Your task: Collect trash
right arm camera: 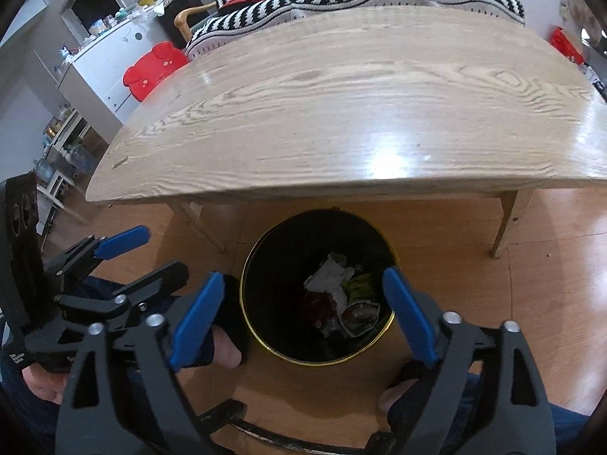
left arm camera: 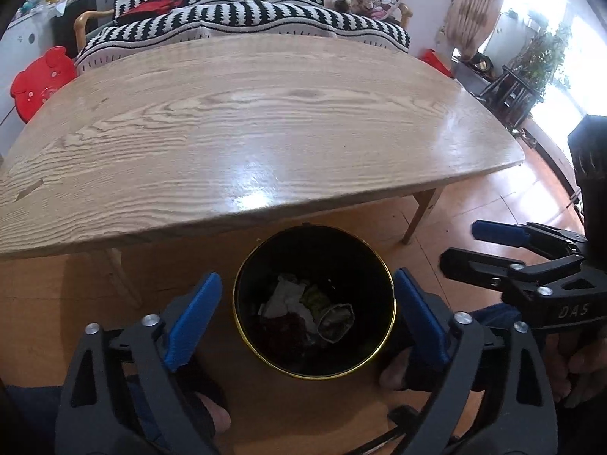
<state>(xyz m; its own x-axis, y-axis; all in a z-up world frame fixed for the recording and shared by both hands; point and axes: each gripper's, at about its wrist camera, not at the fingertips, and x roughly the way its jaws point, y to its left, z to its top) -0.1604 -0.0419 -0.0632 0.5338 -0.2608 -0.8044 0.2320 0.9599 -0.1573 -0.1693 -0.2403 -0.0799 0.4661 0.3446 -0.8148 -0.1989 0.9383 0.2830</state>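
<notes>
Both sets of fingers are spread wide, holding nothing: left gripper (left arm camera: 307,320), right gripper (right arm camera: 303,318). Trash (left arm camera: 307,309) sits in the black bin (left arm camera: 242,322) on the floor, just before the worktop (left arm camera: 265,121). Risk: your grippers hang close together; reaching in could clip the rim or each other.

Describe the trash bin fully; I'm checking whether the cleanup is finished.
The trash bin is round, black inside, with a thin gold rim. It stands upright and open on the wooden floor, just before the table's near edge. At its bottom lie crumpled white paper, a green wrapper, something dark red and a rolled printed paper. No gripper touches it.
</notes>
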